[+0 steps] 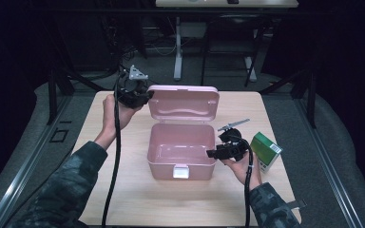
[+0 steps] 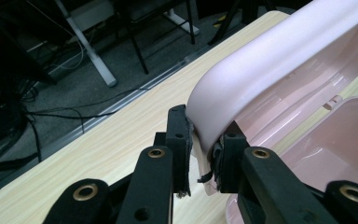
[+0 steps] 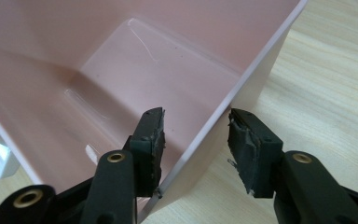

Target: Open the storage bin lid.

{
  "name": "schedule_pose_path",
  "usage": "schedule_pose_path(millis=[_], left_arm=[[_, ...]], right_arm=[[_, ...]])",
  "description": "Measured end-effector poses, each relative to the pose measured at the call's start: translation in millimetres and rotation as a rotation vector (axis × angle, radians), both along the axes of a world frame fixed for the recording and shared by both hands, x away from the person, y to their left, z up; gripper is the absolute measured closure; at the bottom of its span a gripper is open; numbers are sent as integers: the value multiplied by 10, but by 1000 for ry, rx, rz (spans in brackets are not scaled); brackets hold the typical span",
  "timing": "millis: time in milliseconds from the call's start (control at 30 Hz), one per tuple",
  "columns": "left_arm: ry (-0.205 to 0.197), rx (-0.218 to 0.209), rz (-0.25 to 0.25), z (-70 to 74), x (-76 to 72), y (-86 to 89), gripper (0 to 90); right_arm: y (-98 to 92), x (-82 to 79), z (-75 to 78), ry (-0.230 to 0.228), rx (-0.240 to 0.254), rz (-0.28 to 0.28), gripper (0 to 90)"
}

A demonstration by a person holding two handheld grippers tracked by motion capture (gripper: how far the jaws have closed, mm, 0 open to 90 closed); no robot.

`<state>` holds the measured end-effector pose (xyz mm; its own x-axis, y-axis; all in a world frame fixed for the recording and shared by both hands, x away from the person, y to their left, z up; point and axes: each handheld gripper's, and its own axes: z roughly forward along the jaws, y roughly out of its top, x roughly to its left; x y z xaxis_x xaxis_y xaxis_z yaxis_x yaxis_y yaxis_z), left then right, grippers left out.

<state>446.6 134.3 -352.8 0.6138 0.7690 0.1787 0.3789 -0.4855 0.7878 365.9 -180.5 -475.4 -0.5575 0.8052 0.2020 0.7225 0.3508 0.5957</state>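
The pink box looks like smooth plastic, and light shines off its inside walls. Its lid is the same shiny pink plastic, with a soft rounded edge. The white latch on the front looks like plastic too. The desk has a pale wood look with fine lines, and its top is flat and dull. Each gripper is black and matt, with small brass-colored metal rings at the joints. The pads look like rough, worn rubber with frayed edges. The green carton looks like smooth cardboard. The sleeve is soft cloth.
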Motion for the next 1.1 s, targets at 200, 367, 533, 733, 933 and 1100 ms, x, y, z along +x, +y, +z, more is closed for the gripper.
schedule_pose_path(millis=[200, 367, 533, 733, 933, 1100], left_arm=[[18, 16, 4, 18, 78, -18, 794], [31, 22, 7, 24, 139, -27, 793], [40, 21, 14, 16, 205, -39, 792], [49, 24, 18, 9, 279, -44, 791], [58, 22, 21, -6, 344, -51, 788], [70, 28, 24, -11, 413, -62, 786]], right_arm=[[117, -14, -23, -11, -122, -1, 588], [135, -14, -24, -23, -143, 0, 594], [150, -22, -15, -31, -150, 4, 594], [130, -9, -25, -40, -151, 9, 600], [138, -13, -23, -42, -156, 13, 599], [131, -11, -30, -48, -155, 19, 596]])
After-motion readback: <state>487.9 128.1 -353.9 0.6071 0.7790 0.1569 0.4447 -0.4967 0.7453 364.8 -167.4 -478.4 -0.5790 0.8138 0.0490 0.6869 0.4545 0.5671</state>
